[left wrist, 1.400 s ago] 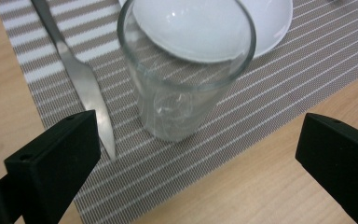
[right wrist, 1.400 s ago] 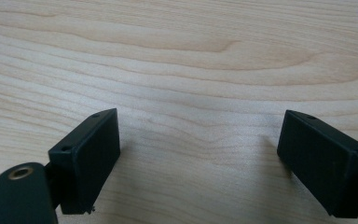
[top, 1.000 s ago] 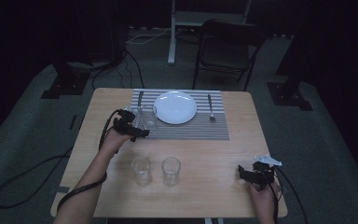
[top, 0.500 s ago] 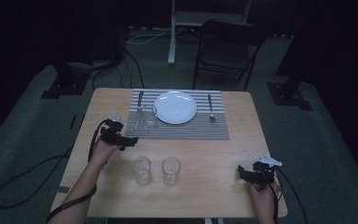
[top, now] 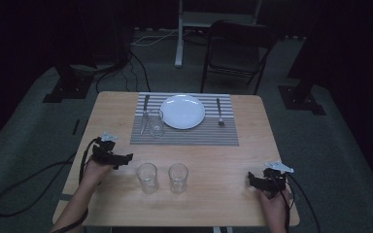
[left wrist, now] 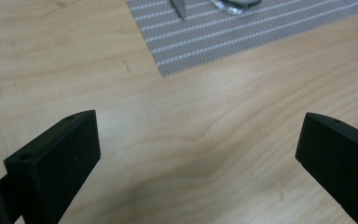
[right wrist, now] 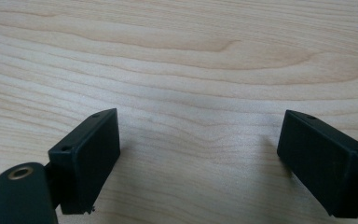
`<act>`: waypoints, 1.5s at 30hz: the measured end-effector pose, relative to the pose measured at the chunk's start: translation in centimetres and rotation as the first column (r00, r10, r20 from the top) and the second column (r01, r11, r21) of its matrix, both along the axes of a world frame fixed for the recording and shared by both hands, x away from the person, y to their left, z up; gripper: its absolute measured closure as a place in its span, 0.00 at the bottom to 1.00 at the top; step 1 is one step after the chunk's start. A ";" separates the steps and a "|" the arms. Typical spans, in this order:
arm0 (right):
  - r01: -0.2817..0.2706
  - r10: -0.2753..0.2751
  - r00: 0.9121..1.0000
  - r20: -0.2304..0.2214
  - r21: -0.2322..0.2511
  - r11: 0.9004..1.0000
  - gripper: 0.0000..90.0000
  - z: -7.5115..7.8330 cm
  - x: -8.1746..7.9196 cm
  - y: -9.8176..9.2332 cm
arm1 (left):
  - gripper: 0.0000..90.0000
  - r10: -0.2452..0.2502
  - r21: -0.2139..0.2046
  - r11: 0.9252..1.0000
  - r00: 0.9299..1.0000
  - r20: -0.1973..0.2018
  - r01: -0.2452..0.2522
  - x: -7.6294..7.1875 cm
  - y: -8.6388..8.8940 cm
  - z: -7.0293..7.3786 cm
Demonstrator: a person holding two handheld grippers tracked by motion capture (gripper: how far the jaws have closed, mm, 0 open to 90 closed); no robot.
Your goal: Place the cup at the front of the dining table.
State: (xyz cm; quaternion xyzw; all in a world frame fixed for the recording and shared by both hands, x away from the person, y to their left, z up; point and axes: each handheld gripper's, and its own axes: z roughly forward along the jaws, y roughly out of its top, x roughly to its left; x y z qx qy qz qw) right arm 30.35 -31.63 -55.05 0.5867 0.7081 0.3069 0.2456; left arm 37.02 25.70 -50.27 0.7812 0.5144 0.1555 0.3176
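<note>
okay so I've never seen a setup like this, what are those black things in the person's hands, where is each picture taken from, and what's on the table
A person sits at a wooden table with a handheld two-jaw gripper in each hand: the left gripper and the right gripper.

The high view comes from a camera above, looking down. The other two come from cameras riding on the grippers, looking along their black jaws at the wood.

On a striped placemat lie a white plate, a knife, a fork and a glass. Two more glasses stand nearer the person.

Both grippers are open and hold nothing.
</note>
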 end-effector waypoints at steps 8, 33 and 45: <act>0.000 0.000 1.000 0.000 0.000 1.000 0.14 0.0 0.0 0.0 | 0.00 0.044 -0.007 0.999 0.999 -0.003 -0.044 -2.6 1.5 -1.1; 0.001 -0.001 1.000 -0.001 0.001 1.000 0.14 0.0 0.0 0.0 | 0.00 0.121 0.051 0.991 0.991 0.062 -0.124 -8.8 4.1 -2.5; 0.001 -0.001 1.000 -0.001 0.001 1.000 0.14 0.0 0.0 0.0 | 0.00 0.190 0.092 0.975 0.976 0.108 -0.200 -11.4 5.2 -3.0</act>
